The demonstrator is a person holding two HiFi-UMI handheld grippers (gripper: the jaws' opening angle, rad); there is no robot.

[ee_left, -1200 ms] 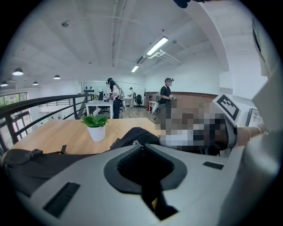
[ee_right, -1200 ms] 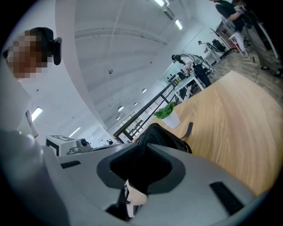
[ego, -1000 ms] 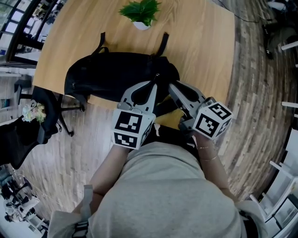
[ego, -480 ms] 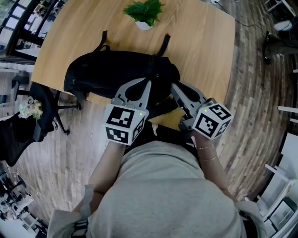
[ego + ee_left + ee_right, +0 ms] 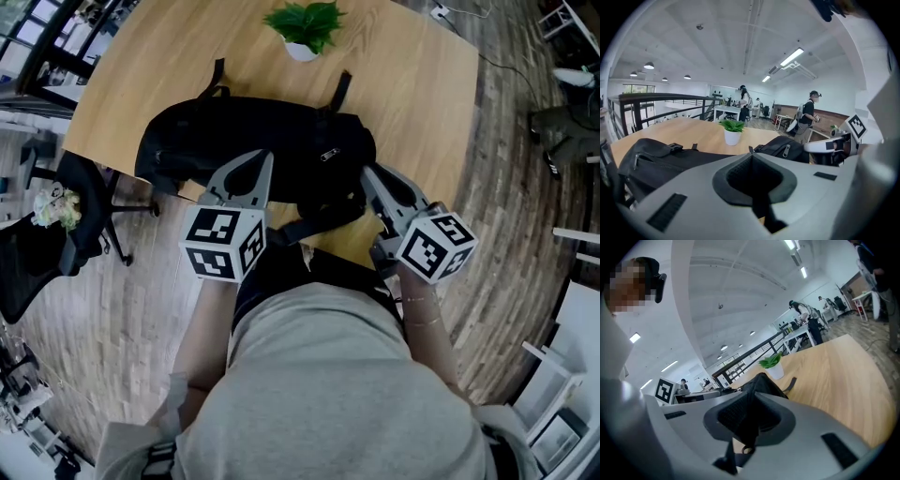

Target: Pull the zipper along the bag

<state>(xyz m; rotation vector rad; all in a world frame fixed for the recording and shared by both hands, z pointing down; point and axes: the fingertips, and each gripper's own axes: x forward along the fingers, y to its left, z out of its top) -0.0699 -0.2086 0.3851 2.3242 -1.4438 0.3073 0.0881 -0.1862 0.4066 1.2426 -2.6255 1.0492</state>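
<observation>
A black bag [image 5: 253,141] is seen lying flat on a wooden surface [image 5: 412,84], along its near edge and directly in front of a person in a grey shirt [image 5: 328,375]. Two dark straps are stretched from the bag toward the far side, where a potted plant [image 5: 305,23] is placed, well apart from the bag.

The left tool [image 5: 265,157] is set against the bag's near side, left of its middle. In the left gripper view its jaws are shown closed together, and a small dark tab [image 5: 751,150] of the bag is pinched at their tips; whether this is the zipper's puller cannot be told. A silver zipper pull [image 5: 786,150] is seen further right on the bag, untouched.

The right tool [image 5: 367,173] is held at the bag's near right corner. In the right gripper view its jaws are shown clamped on a fold of black bag fabric [image 5: 749,427], which fills the gap between the pads and hangs below them.
</observation>
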